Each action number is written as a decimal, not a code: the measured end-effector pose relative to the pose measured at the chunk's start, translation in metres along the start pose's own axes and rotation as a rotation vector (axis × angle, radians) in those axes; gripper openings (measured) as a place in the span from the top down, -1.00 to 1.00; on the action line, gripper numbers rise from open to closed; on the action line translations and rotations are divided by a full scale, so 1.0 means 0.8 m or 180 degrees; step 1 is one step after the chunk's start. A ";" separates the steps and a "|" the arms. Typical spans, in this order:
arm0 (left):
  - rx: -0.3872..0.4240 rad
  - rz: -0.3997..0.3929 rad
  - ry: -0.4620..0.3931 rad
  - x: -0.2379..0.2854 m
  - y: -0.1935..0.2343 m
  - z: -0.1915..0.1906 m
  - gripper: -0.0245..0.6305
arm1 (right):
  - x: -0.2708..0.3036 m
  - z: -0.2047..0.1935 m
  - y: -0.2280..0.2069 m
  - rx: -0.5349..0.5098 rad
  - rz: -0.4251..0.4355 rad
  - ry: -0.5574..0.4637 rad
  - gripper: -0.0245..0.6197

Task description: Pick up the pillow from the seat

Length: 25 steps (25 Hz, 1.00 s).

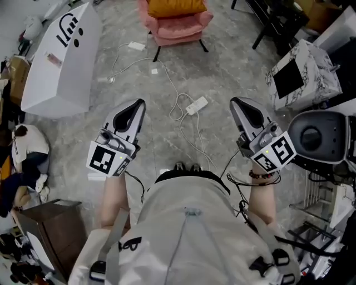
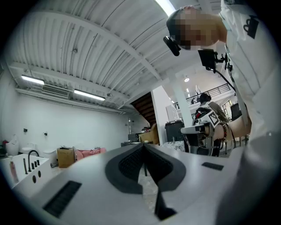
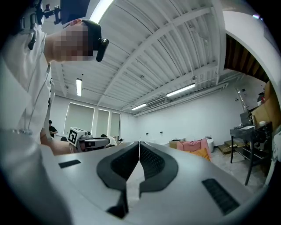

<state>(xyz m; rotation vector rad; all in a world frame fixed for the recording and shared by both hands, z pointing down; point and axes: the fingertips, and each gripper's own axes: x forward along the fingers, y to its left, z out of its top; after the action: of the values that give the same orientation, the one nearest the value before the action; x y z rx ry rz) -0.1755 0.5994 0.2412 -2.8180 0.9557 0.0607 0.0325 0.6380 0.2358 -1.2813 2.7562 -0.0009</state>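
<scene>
An orange pillow (image 1: pixel 176 7) lies on the seat of a pink armchair (image 1: pixel 179 28) at the top centre of the head view, far ahead across the floor. The right gripper view shows the same armchair (image 3: pixel 194 146) small in the distance with the pillow (image 3: pixel 203 153) at its front. In the left gripper view the pink armchair (image 2: pixel 90 153) is a distant strip. My left gripper (image 1: pixel 137 106) and right gripper (image 1: pixel 236 103) are both held level in front of the person, shut with nothing between the jaws, well short of the chair.
A large white box (image 1: pixel 63 58) lies at the left. A white power strip (image 1: pixel 197 105) with looping cables (image 1: pixel 179 109) sits on the grey floor between me and the chair. A marbled box (image 1: pixel 305 72) and black equipment (image 1: pixel 318 137) stand at the right; a dark cabinet (image 1: pixel 47 231) is lower left.
</scene>
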 end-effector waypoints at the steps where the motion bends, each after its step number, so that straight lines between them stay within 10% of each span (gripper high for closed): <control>1: -0.0005 -0.0001 0.0003 -0.002 0.002 0.000 0.90 | 0.001 0.000 -0.001 0.0025 -0.0033 -0.0006 0.88; 21: -0.0100 -0.0085 0.0100 -0.026 0.029 -0.026 0.88 | 0.031 -0.029 0.010 0.0194 -0.0111 0.0083 0.87; 23: -0.0150 -0.0162 0.0144 -0.020 0.030 -0.031 0.33 | 0.039 -0.033 0.004 0.0268 -0.0121 0.0092 0.16; 25: -0.0203 -0.0176 0.0168 -0.012 0.039 -0.035 0.18 | 0.051 -0.037 -0.005 0.0313 -0.0152 0.0107 0.07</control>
<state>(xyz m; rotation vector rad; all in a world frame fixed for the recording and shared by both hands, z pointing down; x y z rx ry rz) -0.2028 0.5758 0.2656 -2.9163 0.9017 0.0102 0.0072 0.6031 0.2615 -1.3331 2.7147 -0.1609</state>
